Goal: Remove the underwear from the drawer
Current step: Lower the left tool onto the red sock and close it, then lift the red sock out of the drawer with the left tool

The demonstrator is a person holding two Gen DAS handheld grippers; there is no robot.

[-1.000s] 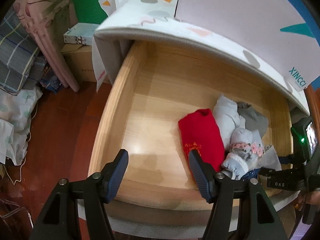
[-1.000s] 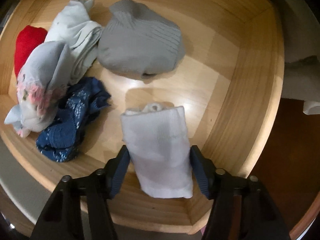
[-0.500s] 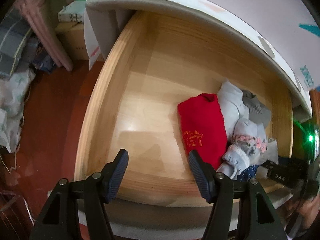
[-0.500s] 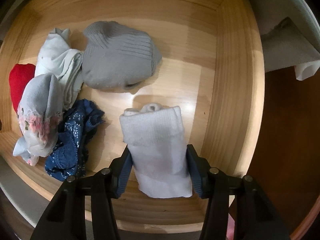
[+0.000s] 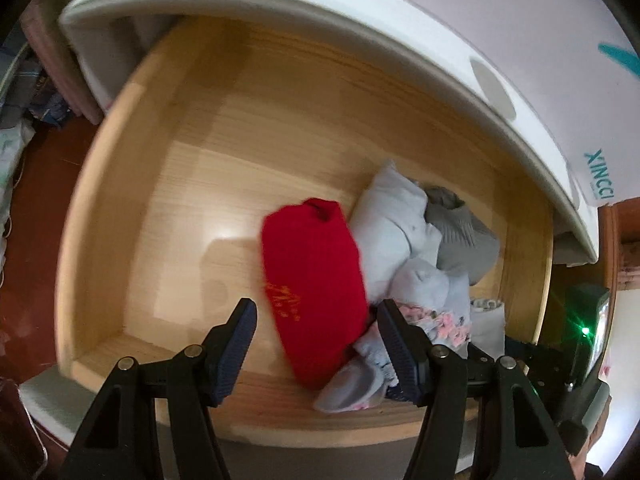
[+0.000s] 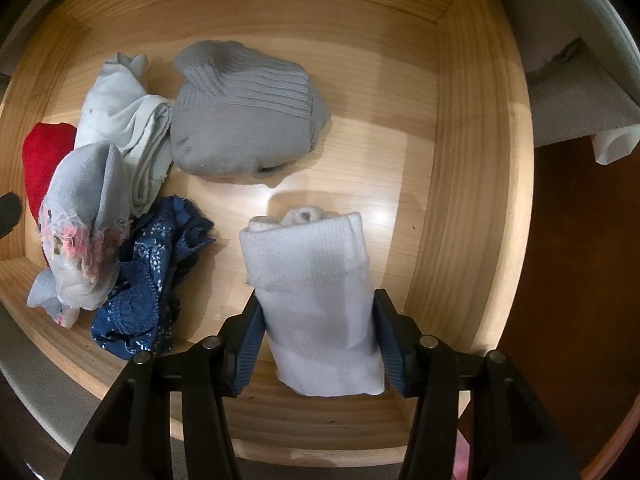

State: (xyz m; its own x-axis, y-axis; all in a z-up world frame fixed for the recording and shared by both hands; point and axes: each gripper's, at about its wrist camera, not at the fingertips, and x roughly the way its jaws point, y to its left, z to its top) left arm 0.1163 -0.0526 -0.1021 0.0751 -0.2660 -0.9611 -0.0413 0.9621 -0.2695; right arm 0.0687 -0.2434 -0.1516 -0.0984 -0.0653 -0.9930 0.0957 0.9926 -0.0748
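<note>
An open wooden drawer holds several rolled garments. In the left wrist view my left gripper is open, its fingers straddling the near end of a red roll; whether it touches is unclear. Beside it lie a pale blue roll, a grey roll and a lace-trimmed piece. In the right wrist view my right gripper is shut on a white rolled garment near the drawer's front right corner. Navy lace underwear lies to its left.
The drawer's side wall is close on the right of the white roll. A mattress edge overhangs the drawer's back. Red-brown floor and piled fabric lie left of the drawer. The left half of the drawer floor is bare wood.
My left gripper moved right and forward over the red roll. My right gripper closed on the white roll, which rose slightly from the drawer floor.
</note>
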